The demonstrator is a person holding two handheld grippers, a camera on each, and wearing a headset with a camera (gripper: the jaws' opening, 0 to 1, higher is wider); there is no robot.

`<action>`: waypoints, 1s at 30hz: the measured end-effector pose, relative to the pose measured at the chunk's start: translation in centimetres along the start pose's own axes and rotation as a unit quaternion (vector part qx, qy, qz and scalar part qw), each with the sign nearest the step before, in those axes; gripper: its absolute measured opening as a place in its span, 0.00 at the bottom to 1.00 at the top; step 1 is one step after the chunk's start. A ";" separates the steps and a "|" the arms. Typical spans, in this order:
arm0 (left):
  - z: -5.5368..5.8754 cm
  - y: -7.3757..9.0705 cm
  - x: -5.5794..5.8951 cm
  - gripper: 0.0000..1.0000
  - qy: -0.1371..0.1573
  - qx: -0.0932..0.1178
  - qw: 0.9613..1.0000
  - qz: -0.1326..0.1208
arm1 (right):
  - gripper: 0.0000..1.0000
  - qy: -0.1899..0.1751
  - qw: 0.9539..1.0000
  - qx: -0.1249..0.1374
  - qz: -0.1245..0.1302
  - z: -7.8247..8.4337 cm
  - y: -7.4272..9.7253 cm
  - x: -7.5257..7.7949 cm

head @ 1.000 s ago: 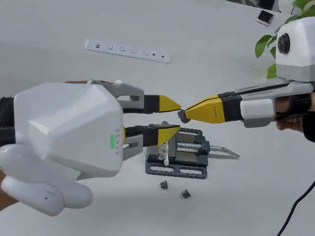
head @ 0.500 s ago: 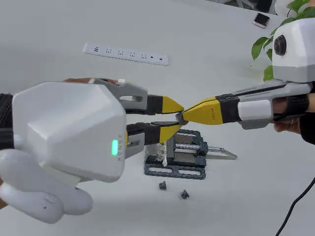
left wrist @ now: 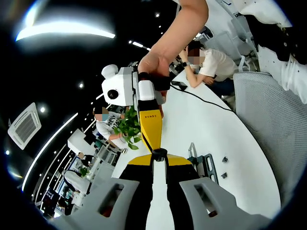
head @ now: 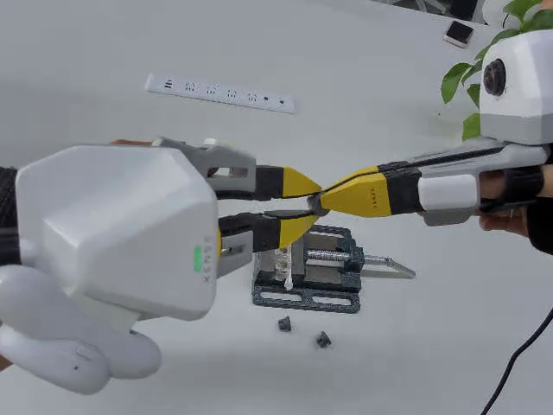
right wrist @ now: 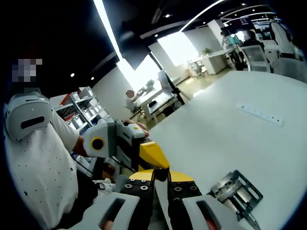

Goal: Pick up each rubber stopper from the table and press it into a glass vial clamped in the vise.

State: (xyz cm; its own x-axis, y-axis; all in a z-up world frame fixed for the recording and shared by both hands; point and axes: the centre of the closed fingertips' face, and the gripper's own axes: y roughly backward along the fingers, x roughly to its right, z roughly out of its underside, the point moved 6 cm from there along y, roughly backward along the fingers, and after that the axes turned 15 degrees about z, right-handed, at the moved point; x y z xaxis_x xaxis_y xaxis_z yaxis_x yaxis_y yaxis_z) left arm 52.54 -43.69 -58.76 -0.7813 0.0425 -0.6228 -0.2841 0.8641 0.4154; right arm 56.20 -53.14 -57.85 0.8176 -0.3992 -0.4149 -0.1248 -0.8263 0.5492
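A dark rubber stopper (head: 318,207) is held in the air above the vise, with my right gripper (head: 324,203) shut on it from the right. My left gripper (head: 312,205) reaches in from the left, open, its yellow tips above and below the stopper. In the left gripper view the stopper (left wrist: 159,154) sits just between my own tips (left wrist: 159,161). In the right gripper view it (right wrist: 161,174) is pinched at my tips (right wrist: 161,177). Below, a black vise (head: 332,275) clamps a clear glass vial (head: 283,264). Two more stoppers (head: 284,324) (head: 323,339) lie on the table in front of the vise.
A white power strip (head: 220,92) lies at the far side of the white table. At the back right are a phone (head: 460,33) and a green plant (head: 462,82). A black cable (head: 518,367) runs along the right edge. People sit at desks in the room behind.
The right gripper has carried the stopper leftwards, from just outside the left gripper's tips to between them. The left jaws have narrowed slightly.
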 end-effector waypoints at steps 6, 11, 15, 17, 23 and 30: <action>0.1 0.1 0.2 0.05 0.031 0.011 0.999 -0.002 | 0.06 0.016 1.000 0.011 0.009 -0.4 0.4 0.0; 0.6 0.2 0.1 0.05 0.129 0.043 0.991 -0.008 | 0.08 0.063 0.997 0.025 0.036 -1.1 1.2 0.1; 0.9 0.4 -0.3 0.05 0.192 0.066 0.979 -0.015 | 0.07 0.135 0.988 0.017 0.068 -1.5 1.6 0.2; 1.1 0.4 -0.2 0.05 0.226 0.076 0.971 -0.004 | 0.07 0.178 0.981 0.017 0.076 -1.7 1.6 -0.1; 1.0 0.2 -0.1 0.05 0.294 0.091 0.951 0.030 | 0.10 0.301 0.948 -0.036 0.097 -1.0 0.8 -1.9; 1.3 -0.2 -0.3 0.05 0.302 0.061 0.951 0.012 | 0.08 0.249 0.954 -0.057 0.159 -0.8 0.3 -1.3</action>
State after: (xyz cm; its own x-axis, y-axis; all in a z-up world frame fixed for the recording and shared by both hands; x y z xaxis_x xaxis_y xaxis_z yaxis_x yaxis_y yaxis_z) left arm 53.52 -43.26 -59.51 -0.9740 -0.2015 -0.1035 -0.2245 0.9202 0.3208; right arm 55.56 -52.56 -56.60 0.9175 -0.3615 0.1660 -0.3727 -0.6350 0.6767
